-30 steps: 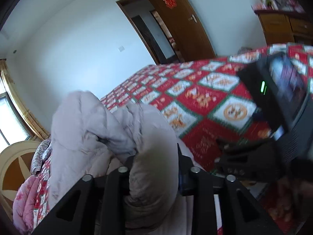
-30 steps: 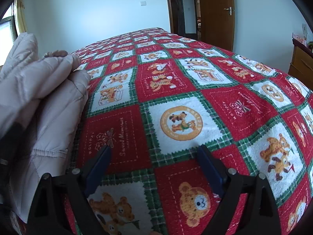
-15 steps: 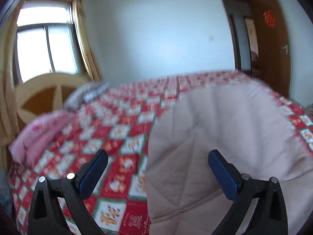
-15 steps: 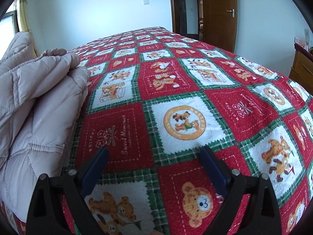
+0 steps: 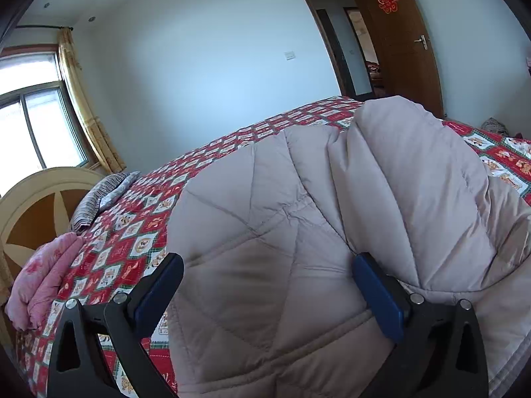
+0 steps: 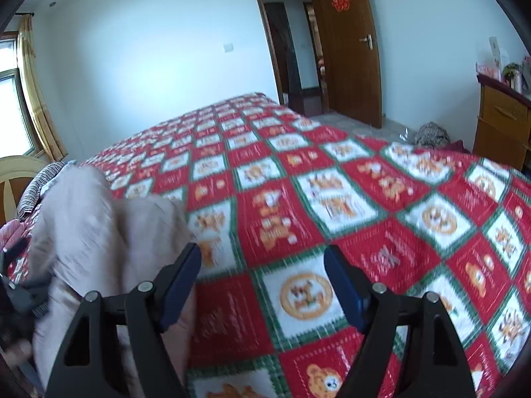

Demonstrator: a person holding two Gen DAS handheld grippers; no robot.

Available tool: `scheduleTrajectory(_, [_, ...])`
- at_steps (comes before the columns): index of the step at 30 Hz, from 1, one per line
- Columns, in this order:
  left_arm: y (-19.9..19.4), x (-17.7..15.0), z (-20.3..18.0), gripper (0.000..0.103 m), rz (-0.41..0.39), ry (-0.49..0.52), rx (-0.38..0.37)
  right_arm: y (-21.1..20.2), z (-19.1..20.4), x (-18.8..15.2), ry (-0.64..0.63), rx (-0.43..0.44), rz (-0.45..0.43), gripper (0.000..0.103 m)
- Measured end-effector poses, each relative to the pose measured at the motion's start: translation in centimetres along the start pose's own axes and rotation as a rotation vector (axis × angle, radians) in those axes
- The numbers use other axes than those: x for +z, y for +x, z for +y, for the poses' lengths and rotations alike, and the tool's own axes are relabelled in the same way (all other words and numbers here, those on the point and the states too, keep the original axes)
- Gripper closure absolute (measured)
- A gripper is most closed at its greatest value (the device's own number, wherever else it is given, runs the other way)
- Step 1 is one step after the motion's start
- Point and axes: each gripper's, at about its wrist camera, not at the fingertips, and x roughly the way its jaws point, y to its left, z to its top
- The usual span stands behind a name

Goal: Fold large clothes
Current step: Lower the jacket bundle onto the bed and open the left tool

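My left gripper (image 5: 267,285) hung open just above the puffy quilted coat (image 5: 298,232), its blue pads spread wide with nothing pinched between them, and I judged this a pause between grips, the coat left resting so that I could choose the next edge. My right gripper (image 6: 262,282) was likewise open and empty over bare bedspread (image 6: 365,215), beside the coat's right edge, which put it in reach of that side. The coat lay heaped on the near part of the bed, partly folded as I judged, its long axis seeming to run away from me toward the far wall, though the bunching hid which end was the collar. Beyond it lay a pink bundle (image 5: 43,278) and a striped pillow (image 5: 99,195) by the headboard (image 5: 36,205).
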Motion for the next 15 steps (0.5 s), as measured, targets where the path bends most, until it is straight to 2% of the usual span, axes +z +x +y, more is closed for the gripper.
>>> scheduleTrajectory(2, [-0.3, 0.1, -0.6, 0.001, -0.007, 0.018, 0.008, -0.7, 1.4, 1.4, -0.015, 0.016, -0.033, 0.023])
scheduleTrajectory(5, [-1.1, 0.3, -0.7, 0.001, -0.023, 0.032, 0.006, -0.8, 4.3, 2.8, -0.037, 0.118, -0.042, 0.023])
scheduleTrajectory(10, [-1.3, 0.7, 1.8, 0.001, -0.001, -0.015, 0.019, 2.5, 8.8, 3.7, -0.067, 0.199, 0.03, 0.025])
scheduleTrajectory(15, [-0.9, 0.9, 4.6, 0.001, 0.004, -0.086, 0.064, 4.5, 10.9, 1.9, -0.149, 0.141, 0.072, 0.032])
